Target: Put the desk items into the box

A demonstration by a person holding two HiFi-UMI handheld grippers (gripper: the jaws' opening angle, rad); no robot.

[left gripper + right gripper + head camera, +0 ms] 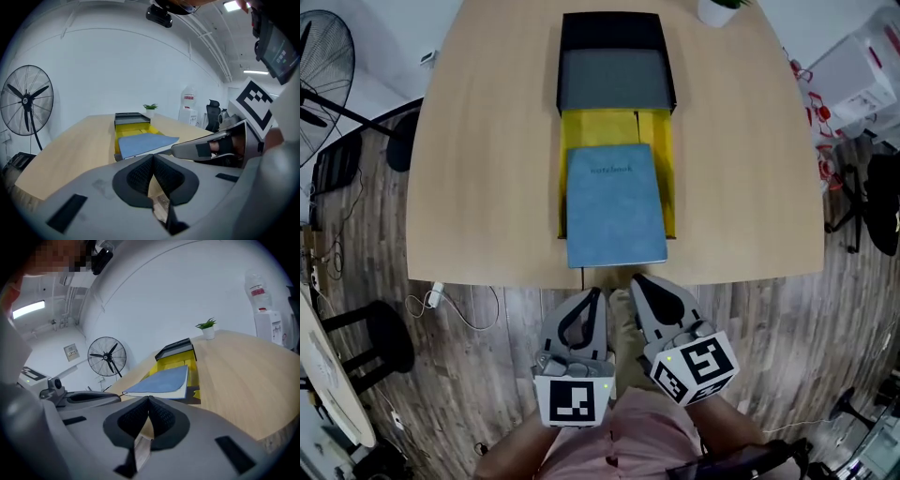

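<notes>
A blue notebook (615, 206) lies on top of an open box with a yellow inside (660, 127) near the table's front edge. A black lid or tray with a grey inside (615, 66) lies just behind the box. The notebook (140, 141) and the yellow box (131, 127) show ahead in the left gripper view, the notebook (161, 381) likewise in the right gripper view. My left gripper (594, 298) and right gripper (639, 281) are both shut and empty, held side by side just off the table's front edge, below the notebook.
The round wooden table (487, 169) carries a small potted plant (718, 9) at its far edge. A standing fan (321, 66) and a black stool (380, 339) are on the left. Office chairs and red-white items (862, 187) crowd the right. Cables lie on the floor.
</notes>
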